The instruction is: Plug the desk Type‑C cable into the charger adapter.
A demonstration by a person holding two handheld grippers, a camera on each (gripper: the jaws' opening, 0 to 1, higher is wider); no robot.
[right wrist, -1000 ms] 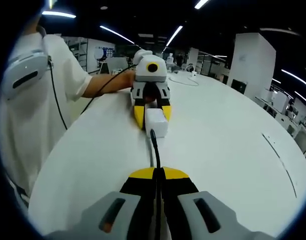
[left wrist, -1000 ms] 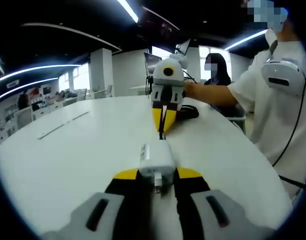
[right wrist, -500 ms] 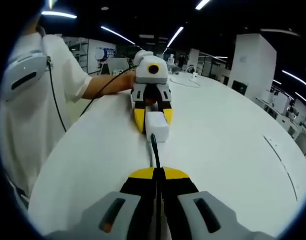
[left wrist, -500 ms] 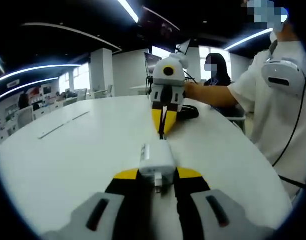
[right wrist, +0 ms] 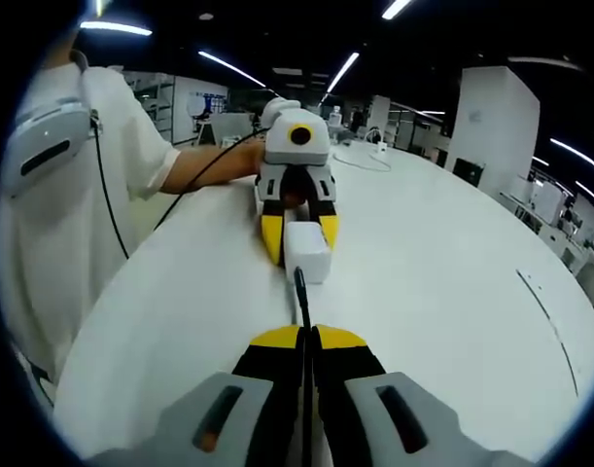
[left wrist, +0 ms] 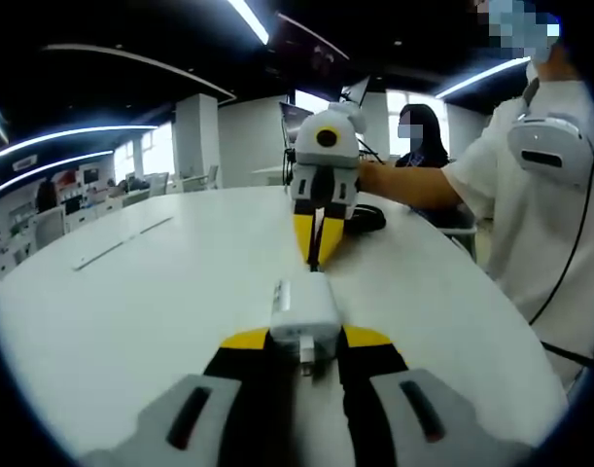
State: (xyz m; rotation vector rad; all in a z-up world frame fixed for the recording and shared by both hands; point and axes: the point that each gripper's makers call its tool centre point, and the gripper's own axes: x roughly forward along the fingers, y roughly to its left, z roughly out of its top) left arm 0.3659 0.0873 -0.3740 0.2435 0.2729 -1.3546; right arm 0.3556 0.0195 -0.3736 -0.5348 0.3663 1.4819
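The white charger adapter (left wrist: 304, 313) sits between the yellow tips of my left gripper (left wrist: 304, 342), which is shut on it just above the white table (left wrist: 131, 311). Facing it, my right gripper (left wrist: 316, 243) pinches the thin black Type‑C cable (left wrist: 314, 261). In the right gripper view, my right gripper (right wrist: 304, 342) is shut on the cable (right wrist: 302, 304), whose plug end points straight at the adapter (right wrist: 307, 253) held by the left gripper (right wrist: 298, 243). The plug tip is at the adapter's near face; I cannot tell whether it is inside the port.
A person in a white shirt (left wrist: 549, 214) stands at the table's edge, an arm reaching to the right gripper. A dark object (left wrist: 366, 219) lies behind that gripper. A thin strip (left wrist: 112, 249) lies on the table far left. Another person sits at the back.
In the right gripper view the adapter and left gripper have come slightly closer, so the cable's plug end is now right at the adapter. The left gripper view is almost unchanged.
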